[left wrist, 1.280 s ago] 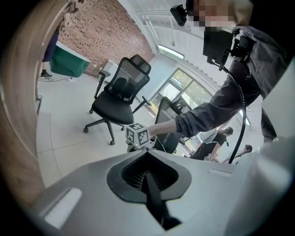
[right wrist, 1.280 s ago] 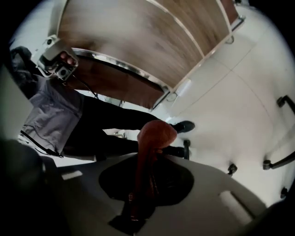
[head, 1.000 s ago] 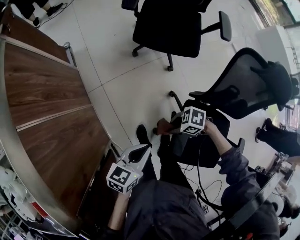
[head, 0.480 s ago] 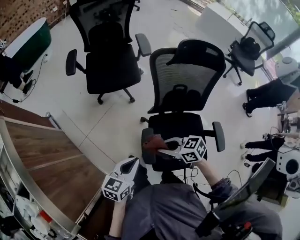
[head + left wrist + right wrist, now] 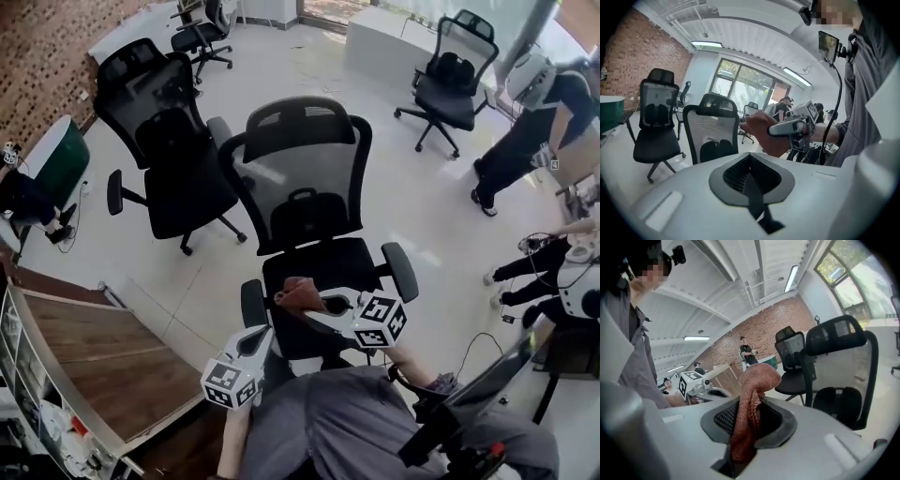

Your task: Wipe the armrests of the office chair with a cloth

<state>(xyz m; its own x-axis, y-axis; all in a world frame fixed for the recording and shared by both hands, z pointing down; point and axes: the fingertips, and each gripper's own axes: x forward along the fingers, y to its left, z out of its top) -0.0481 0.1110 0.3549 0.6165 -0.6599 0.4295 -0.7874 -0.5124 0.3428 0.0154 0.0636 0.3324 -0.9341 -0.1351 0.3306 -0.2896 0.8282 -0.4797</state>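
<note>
Right gripper (image 5: 315, 309) clamped on cloth (image 5: 296, 294), now squared up to office chair (image 5: 300, 178), near armrest (image 5: 253, 306); wipe pending.

Rust-red cloth (image 5: 298, 292) up over the black office chair (image 5: 302, 173)
Knitted cloth bunched, pinched in the right gripper (image 5: 315, 309), held above the seat just beside one armrest (image 5: 253, 306); chair upright, mesh-backed, facing this way, other armrest (image 5: 400, 271) well apart from it
</note>
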